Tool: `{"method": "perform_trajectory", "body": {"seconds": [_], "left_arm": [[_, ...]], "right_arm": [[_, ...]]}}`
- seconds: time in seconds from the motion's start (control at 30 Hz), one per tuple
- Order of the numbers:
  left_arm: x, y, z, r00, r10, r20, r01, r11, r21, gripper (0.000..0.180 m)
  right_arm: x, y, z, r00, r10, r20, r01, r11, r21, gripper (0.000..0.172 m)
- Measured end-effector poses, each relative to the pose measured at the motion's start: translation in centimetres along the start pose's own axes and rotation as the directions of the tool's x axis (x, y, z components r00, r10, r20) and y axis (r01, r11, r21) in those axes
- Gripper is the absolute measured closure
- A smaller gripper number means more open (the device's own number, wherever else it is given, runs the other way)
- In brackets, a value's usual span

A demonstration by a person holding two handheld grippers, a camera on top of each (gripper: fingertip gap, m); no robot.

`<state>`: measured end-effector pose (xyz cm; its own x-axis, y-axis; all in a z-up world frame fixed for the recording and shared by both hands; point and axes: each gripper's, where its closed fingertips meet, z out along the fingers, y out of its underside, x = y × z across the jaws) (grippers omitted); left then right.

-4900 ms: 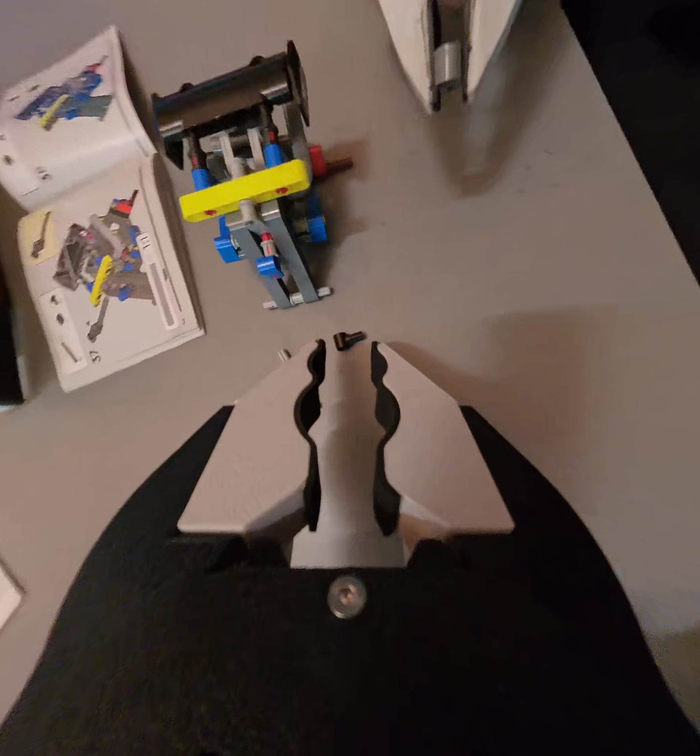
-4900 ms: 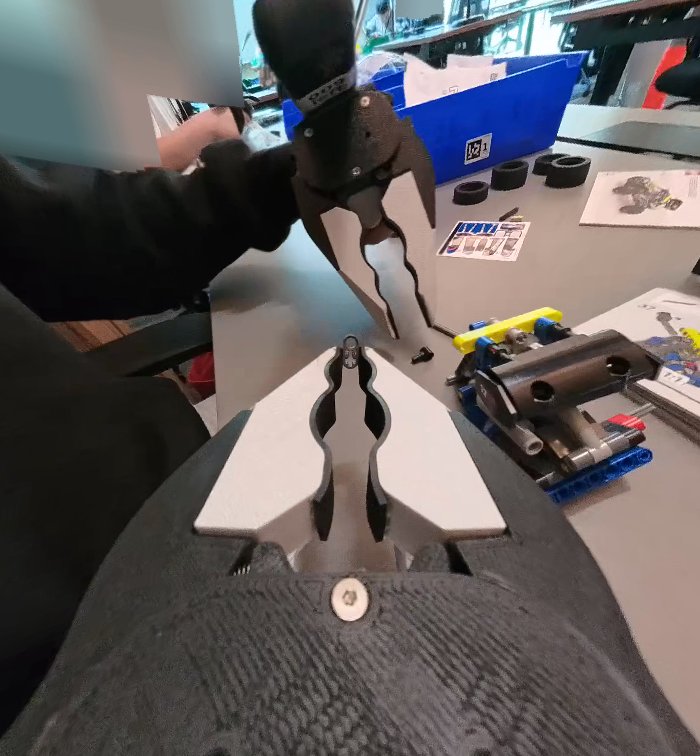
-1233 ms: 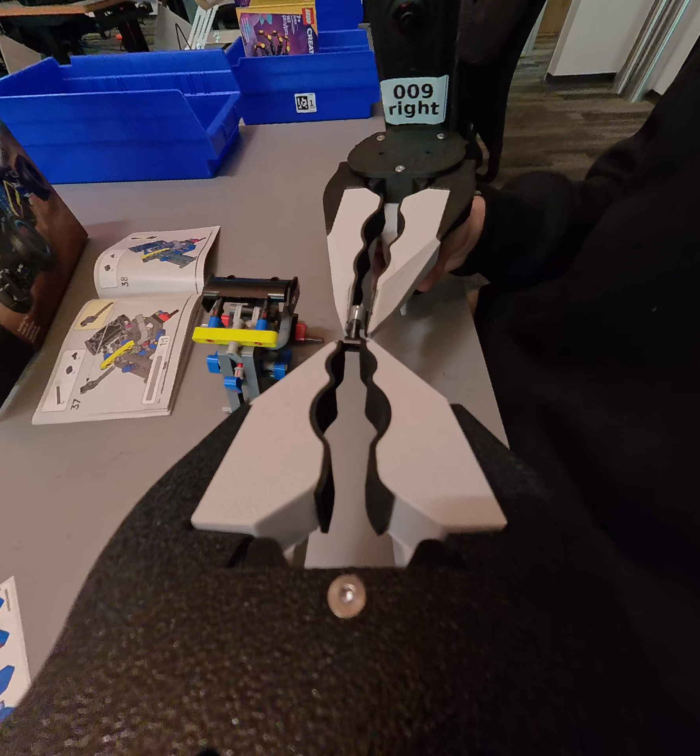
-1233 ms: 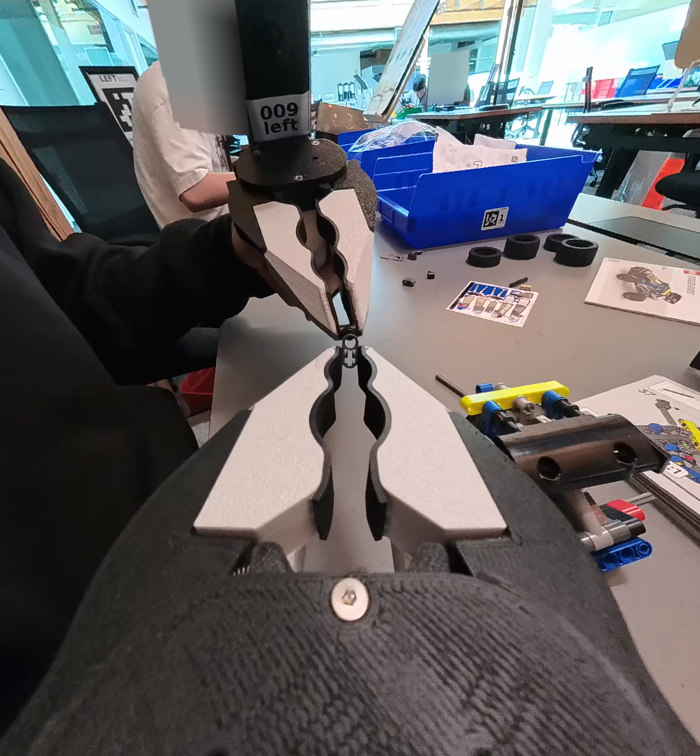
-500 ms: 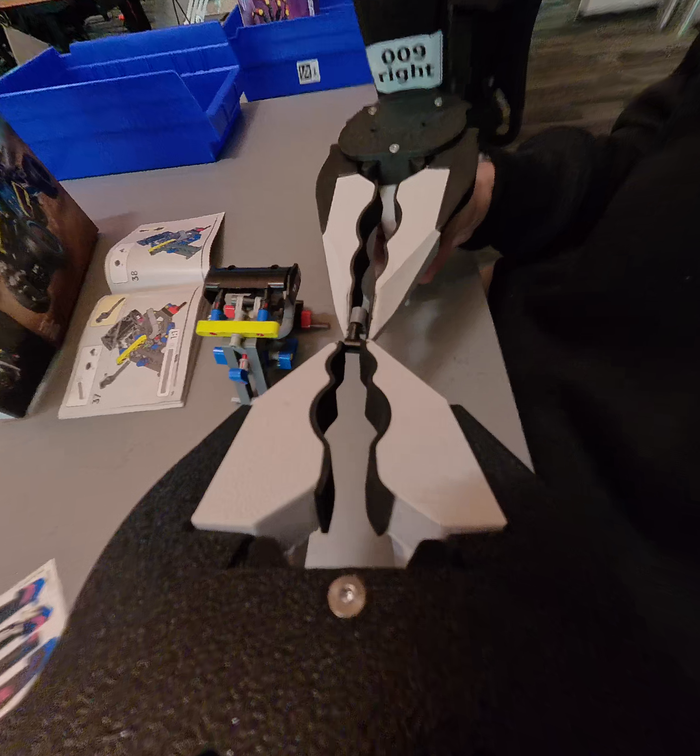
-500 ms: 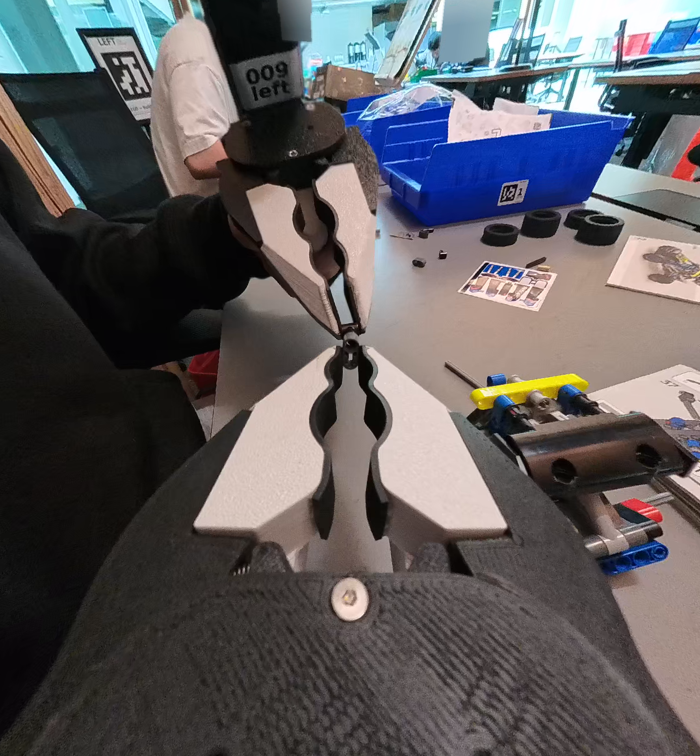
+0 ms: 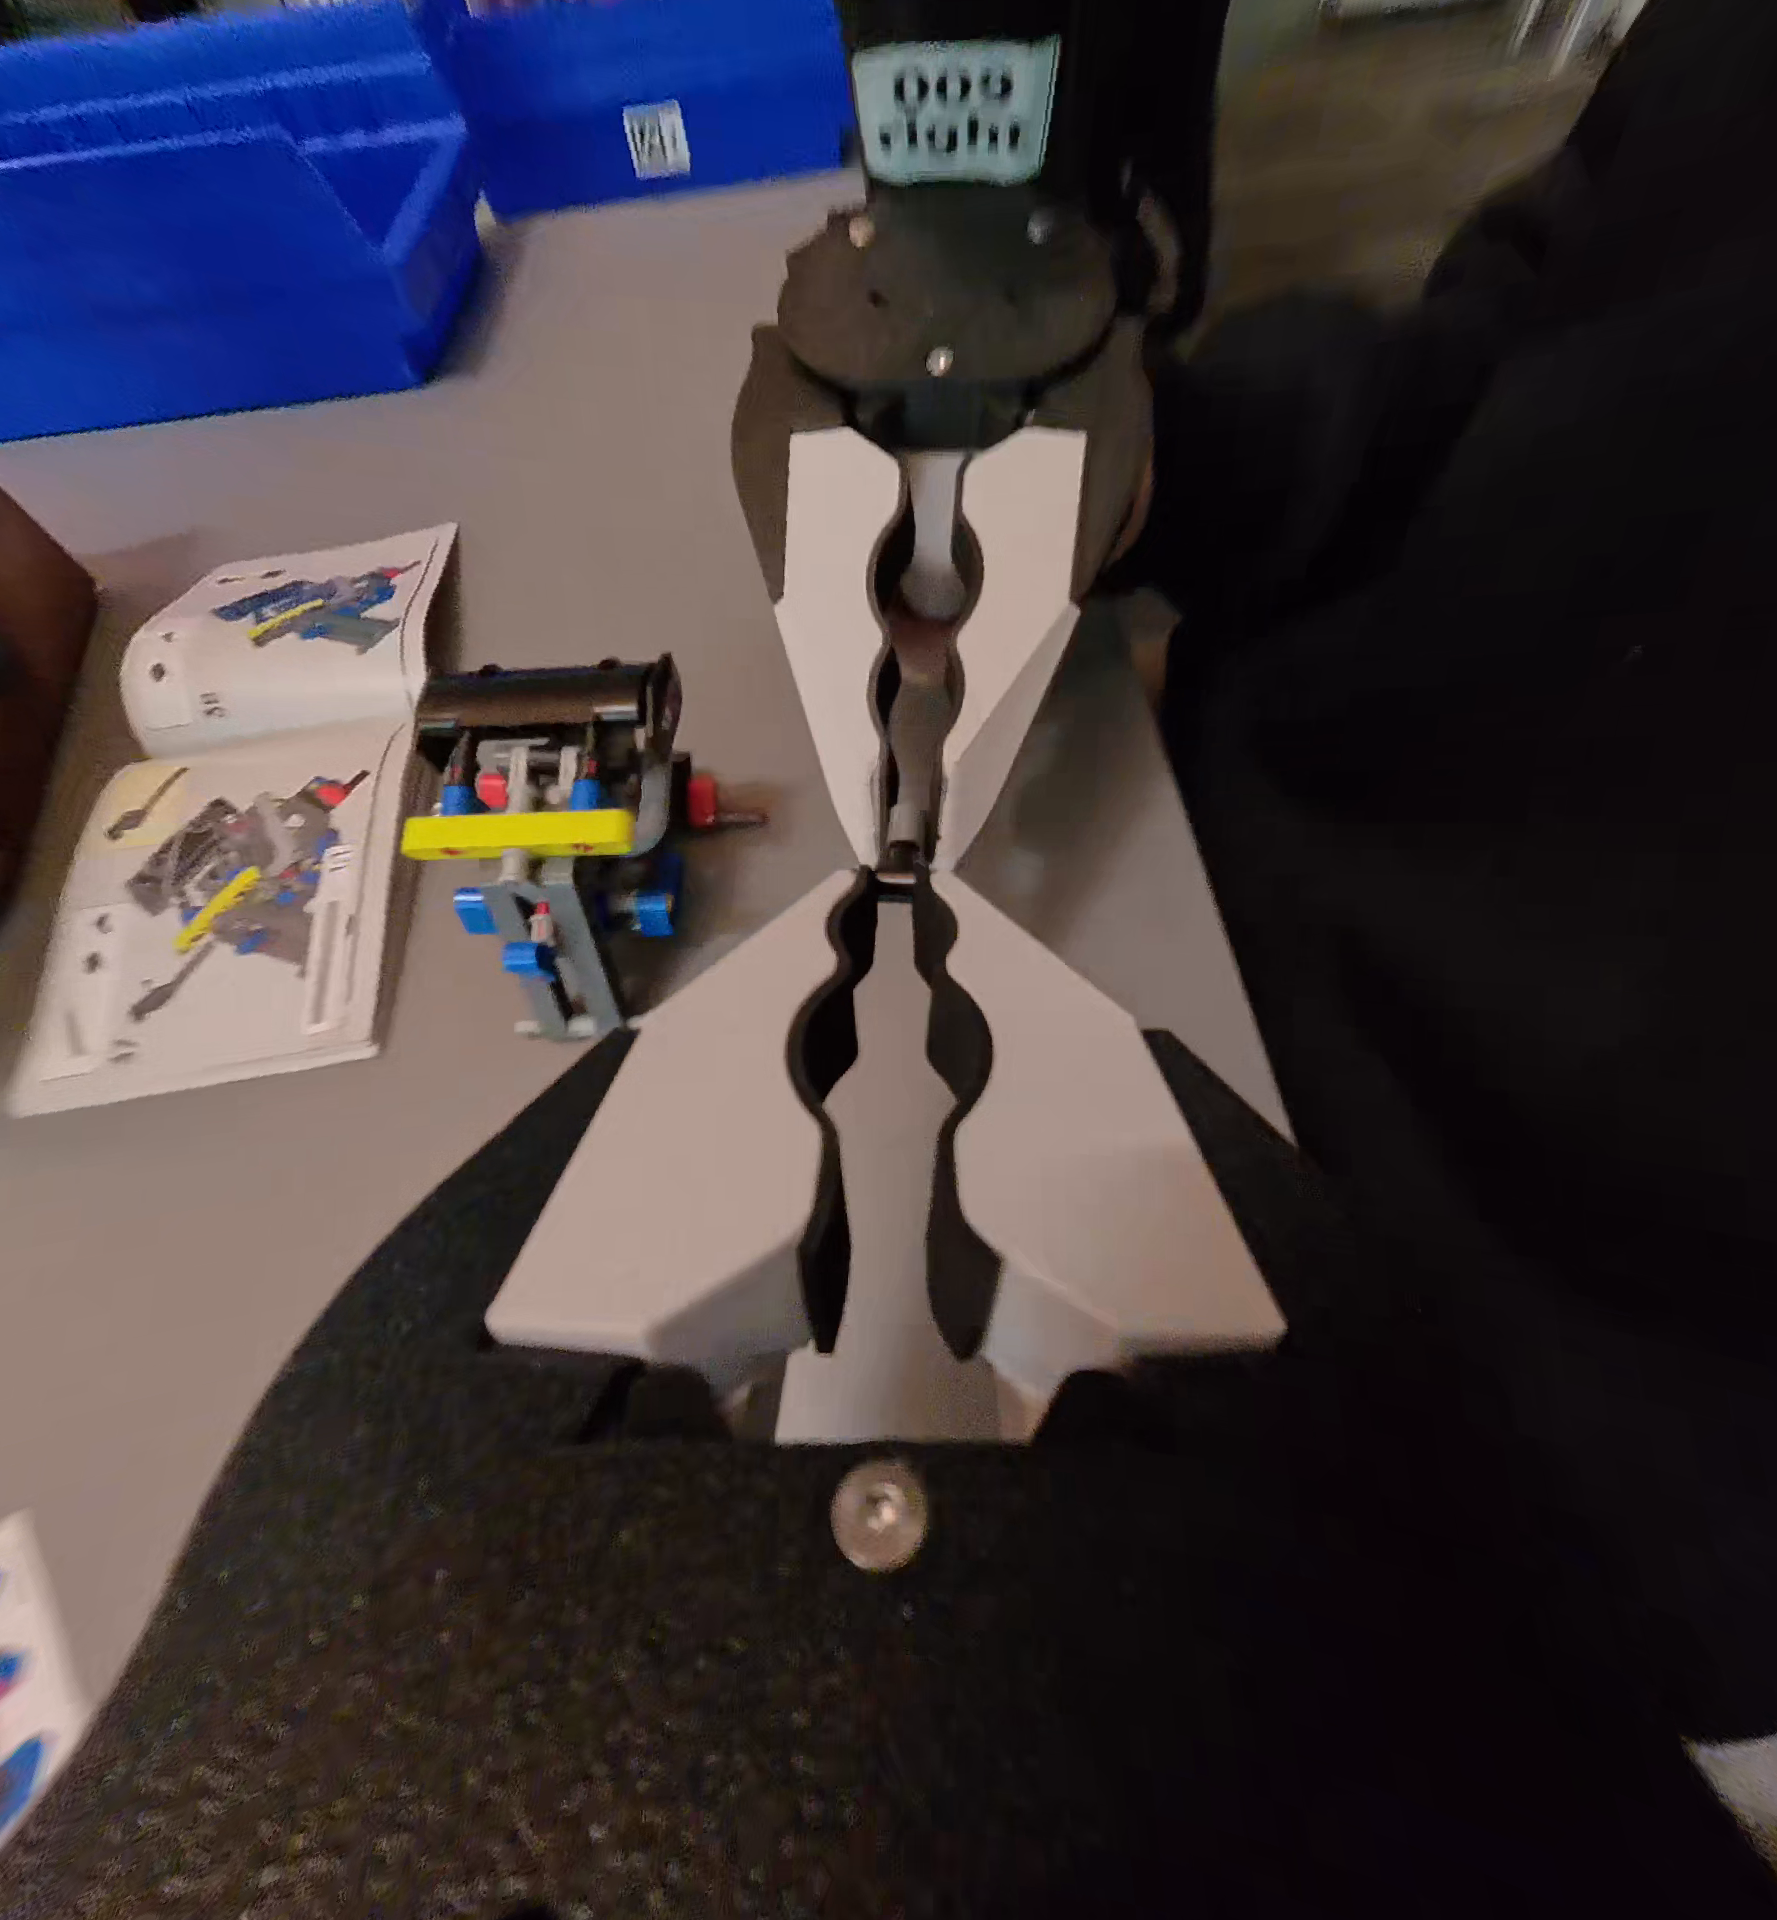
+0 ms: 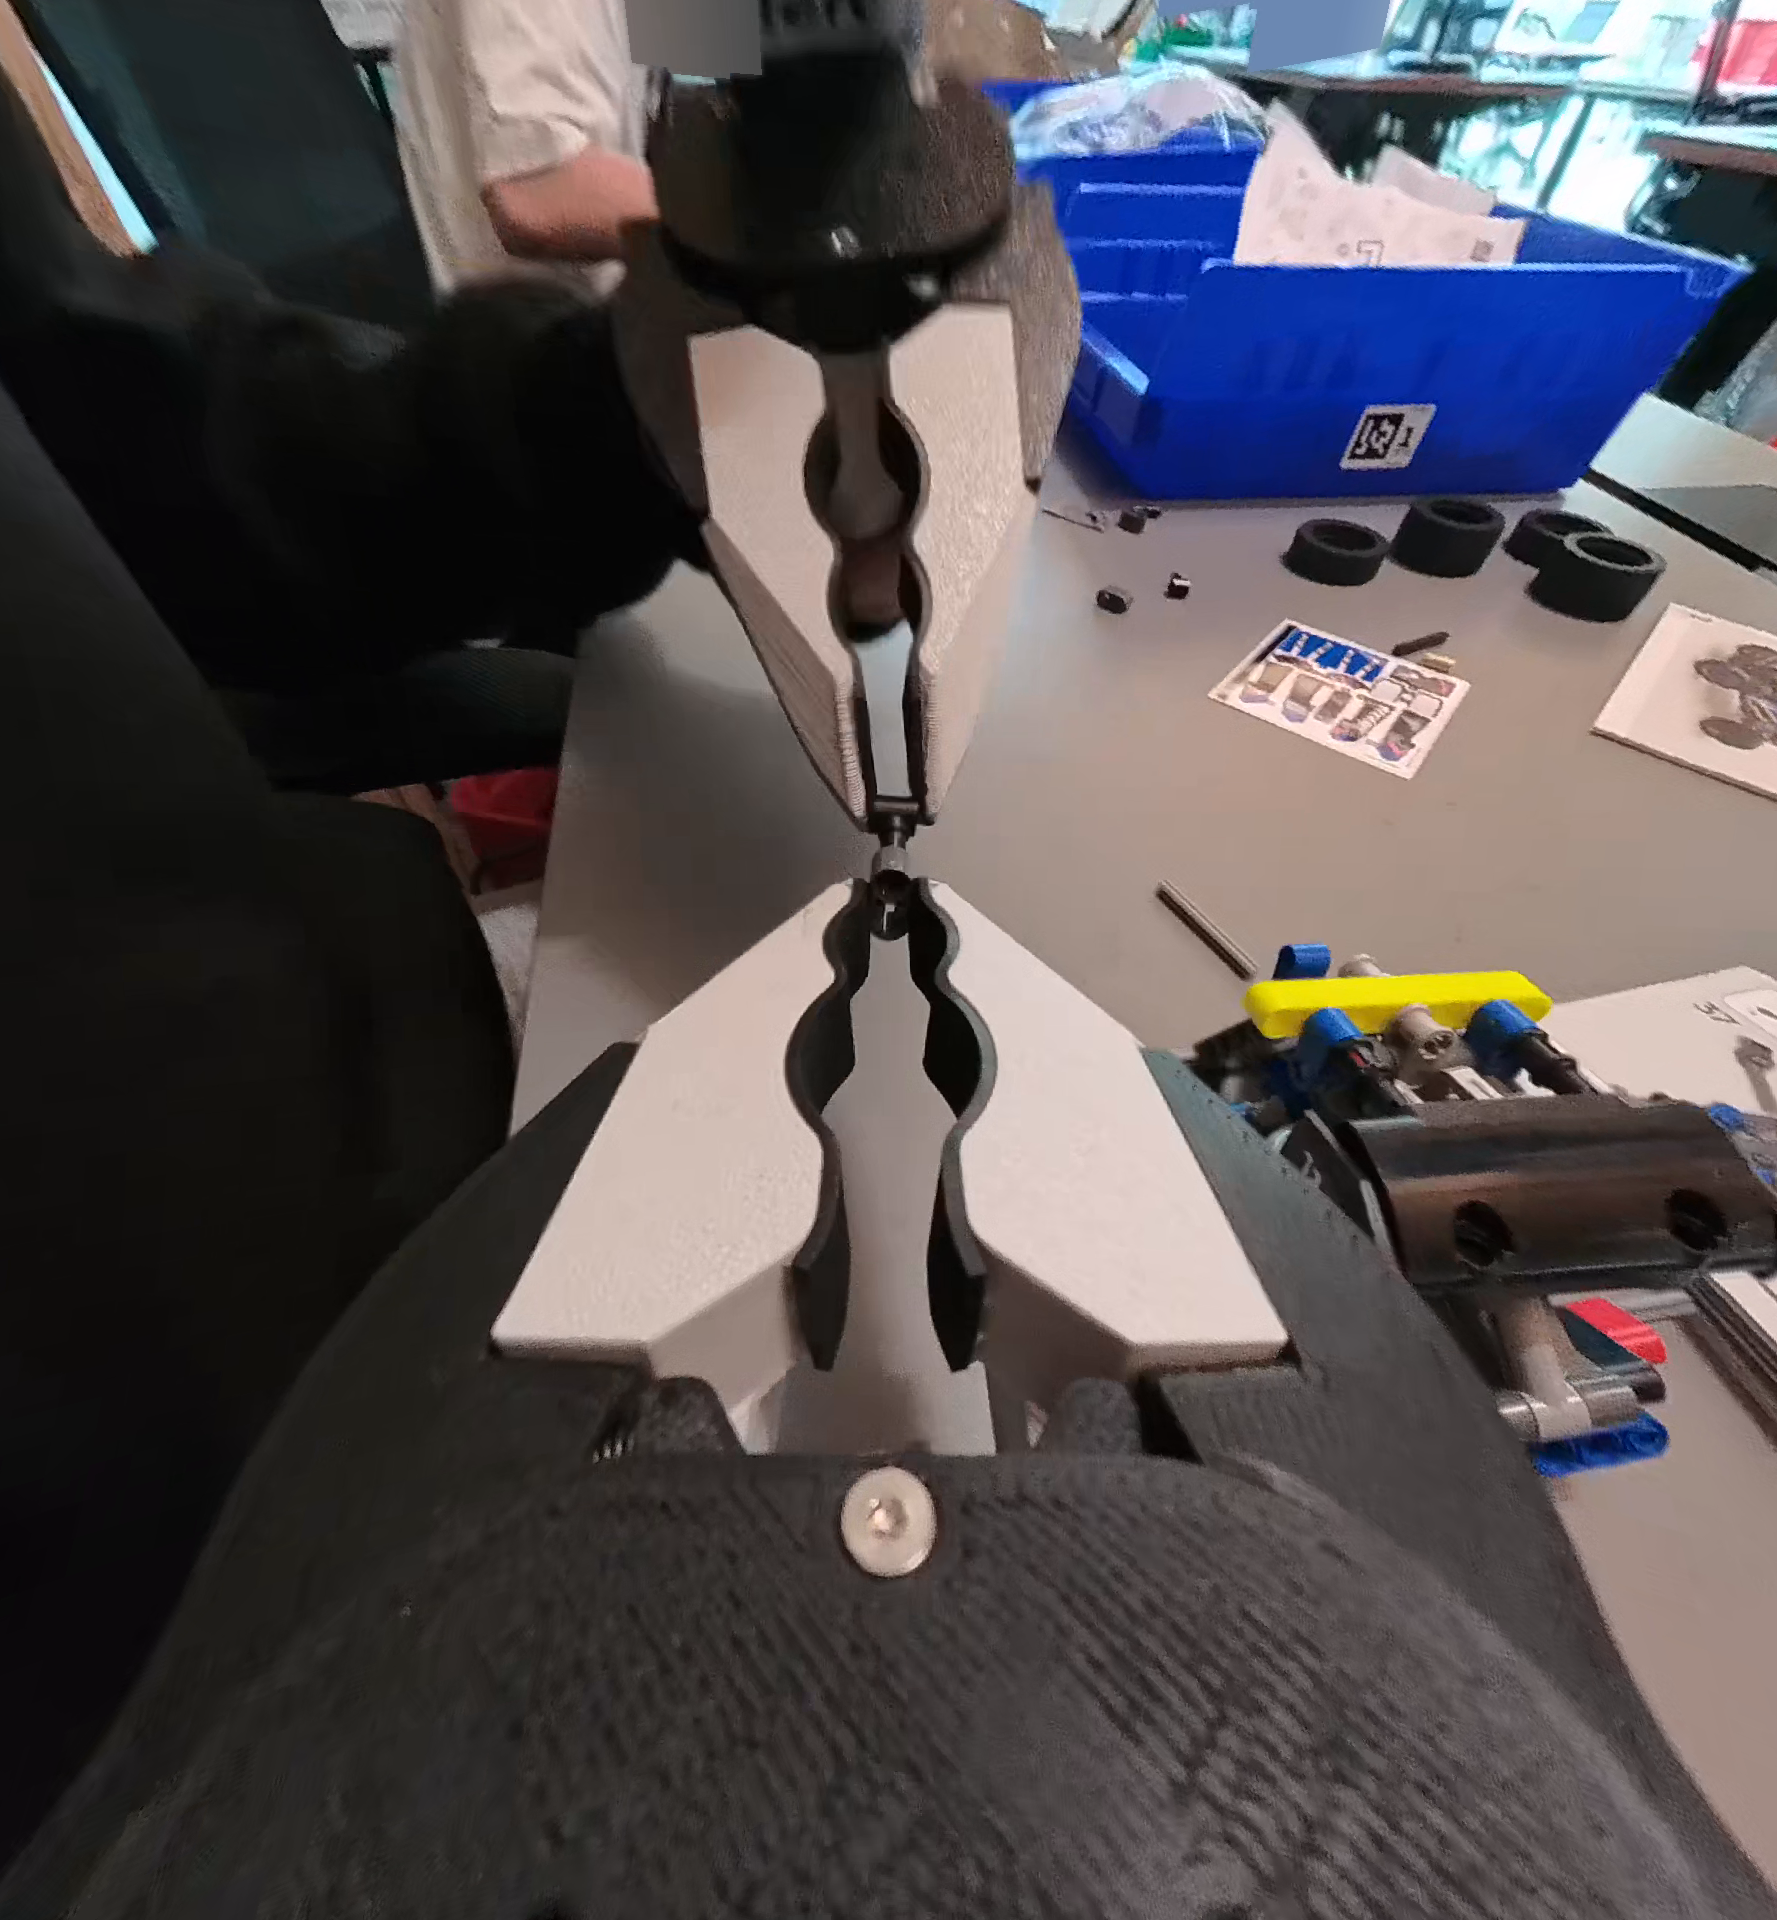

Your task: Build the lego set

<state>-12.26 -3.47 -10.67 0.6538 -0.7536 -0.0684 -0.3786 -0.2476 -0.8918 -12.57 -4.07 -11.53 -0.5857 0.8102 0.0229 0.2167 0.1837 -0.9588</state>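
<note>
Left wrist view: the left gripper (image 7: 896, 881) is clamped on a small black pin (image 7: 896, 864) at its very fingertips, held up over the grey table (image 7: 593, 416). The right gripper (image 7: 905, 831) points straight back at it, tip to tip, its jaws closed on a small grey connector (image 7: 905, 823) that touches the pin's far end. A partly built brick model (image 7: 551, 831) with a yellow beam stands on the table to the left, well below both tips, just beside an open instruction booklet (image 7: 229, 821). Blue bins (image 7: 188, 229) sit at the far edge. Right wrist view: the right gripper (image 8: 889, 902) grips the grey connector (image 8: 889, 885) between its tips, its open end facing the left gripper (image 8: 894, 812). The black pin (image 8: 894, 821) projects from the left gripper's closed tips and meets the connector end-on. The brick model (image 8: 1466, 1143) lies to the lower right; black tyres (image 8: 1466, 545) and a sticker sheet (image 8: 1341, 696) lie farther off.
</note>
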Motion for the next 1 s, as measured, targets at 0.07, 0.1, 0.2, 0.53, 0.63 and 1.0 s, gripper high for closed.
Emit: {"method": "perform_trajectory", "body": {"seconds": [0.07, 0.1, 0.2, 0.53, 0.63, 1.0], "left_arm": [[0.1, -0.5, 0.0, 0.998, -0.052, -0.023, 0.054, 0.995, 0.083, 0.176], [0.2, -0.8, 0.0, 0.998, -0.059, -0.023, 0.062, 0.992, 0.109, 0.176], [0.1, -1.4, 0.0, 0.997, -0.076, -0.005, 0.076, 0.981, 0.180, 0.176], [0.0, -0.4, 0.2, 0.938, 0.301, 0.172, -0.257, 0.937, -0.236, 0.177], [0.0, 0.7, 0.0, 0.879, 0.460, 0.123, -0.364, 0.817, -0.448, 0.177], [0.4, 4.9, 1.7, 0.892, 0.451, 0.002, -0.366, 0.727, -0.581, 0.177]], "right_arm": [[-0.1, -0.5, -0.4, 1.000, 0.013, 0.028, -0.014, 0.999, 0.043, 0.167], [-0.2, -0.7, -0.5, 0.999, 0.017, 0.040, -0.019, 0.998, 0.056, 0.167], [-0.2, -1.4, -1.0, 0.997, 0.046, 0.063, -0.053, 0.992, 0.115, 0.167], [-0.2, -0.3, 0.1, 0.999, 0.031, 0.033, -0.032, 0.999, 0.019, 0.167], [-0.2, 0.8, 0.9, 1.000, 0.002, 0.010, -0.002, 0.998, -0.067, 0.167], [-0.4, 5.8, 2.7, 1.000, -0.015, -0.019, 0.006, 0.917, -0.399, 0.167]]}}
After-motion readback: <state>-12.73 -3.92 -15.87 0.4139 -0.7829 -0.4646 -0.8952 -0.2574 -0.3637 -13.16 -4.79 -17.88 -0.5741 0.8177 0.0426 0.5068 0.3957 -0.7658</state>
